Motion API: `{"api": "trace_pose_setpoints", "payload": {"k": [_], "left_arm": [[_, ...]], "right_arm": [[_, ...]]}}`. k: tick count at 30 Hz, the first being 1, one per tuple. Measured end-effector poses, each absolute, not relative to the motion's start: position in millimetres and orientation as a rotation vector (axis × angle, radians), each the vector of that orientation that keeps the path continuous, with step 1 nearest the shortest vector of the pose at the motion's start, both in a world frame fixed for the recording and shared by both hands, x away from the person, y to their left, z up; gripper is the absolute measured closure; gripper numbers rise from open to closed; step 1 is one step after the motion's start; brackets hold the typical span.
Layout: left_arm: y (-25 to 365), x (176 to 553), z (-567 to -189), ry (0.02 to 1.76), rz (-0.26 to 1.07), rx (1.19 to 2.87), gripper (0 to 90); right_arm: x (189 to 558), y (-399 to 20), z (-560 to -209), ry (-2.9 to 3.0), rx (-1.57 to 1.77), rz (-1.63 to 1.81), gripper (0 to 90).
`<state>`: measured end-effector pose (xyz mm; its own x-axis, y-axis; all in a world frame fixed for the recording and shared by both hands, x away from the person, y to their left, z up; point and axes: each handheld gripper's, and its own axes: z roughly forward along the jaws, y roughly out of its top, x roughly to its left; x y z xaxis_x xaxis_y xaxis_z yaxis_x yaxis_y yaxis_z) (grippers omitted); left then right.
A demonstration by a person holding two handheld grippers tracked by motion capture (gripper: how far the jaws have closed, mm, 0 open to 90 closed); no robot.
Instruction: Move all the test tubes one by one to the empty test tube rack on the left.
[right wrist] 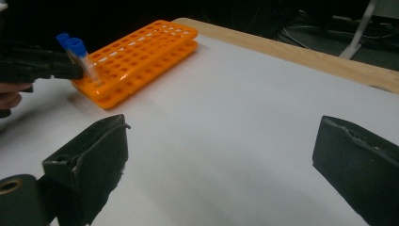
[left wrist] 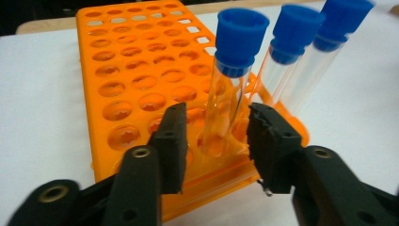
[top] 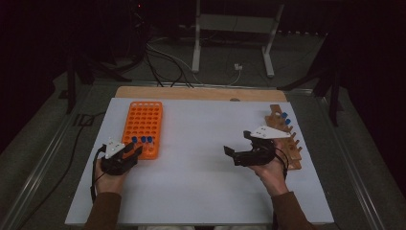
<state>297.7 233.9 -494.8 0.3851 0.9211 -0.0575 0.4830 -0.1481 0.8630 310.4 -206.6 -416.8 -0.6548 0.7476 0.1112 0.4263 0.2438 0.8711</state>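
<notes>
Blue-capped test tubes point(left wrist: 234, 89), three of them, stand in the near row of our orange rack point(left wrist: 136, 80); our left gripper point(left wrist: 215, 141) straddles the nearest with jaws parted, pads off the glass. Our right gripper point(right wrist: 221, 169) hangs wide open and empty, while more tubes wait on the wooden stand point(top: 287, 136), so we judge most loading remains.

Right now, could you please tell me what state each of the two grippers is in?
Left gripper: open, jaws either side of a blue-capped test tube in the orange rack, pads not pressing it.
Right gripper: wide open, holding nothing.
</notes>
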Motion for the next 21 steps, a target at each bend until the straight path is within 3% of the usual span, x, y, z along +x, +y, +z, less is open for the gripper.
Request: {"api": "trace_pose_setpoints", "payload": {"k": [6, 13, 21], "left_arm": [[239.6, 292.2, -489.2, 1.212, 0.61, 1.735, 48.4], [240.6, 285.3, -483.0, 1.223, 0.615, 1.695, 18.6], [238.4, 279.3, -478.1, 1.195, 0.568, 1.694, 1.0]], "right_arm": [[312.7, -214.1, -413.6, 2.175, 1.097, 1.352, 3.8], [319.8, -231.9, -408.5, 2.126, 1.132, 1.307, 3.8], [329.4, -258.4, -404.5, 2.078, 1.196, 1.249, 3.7]]}}
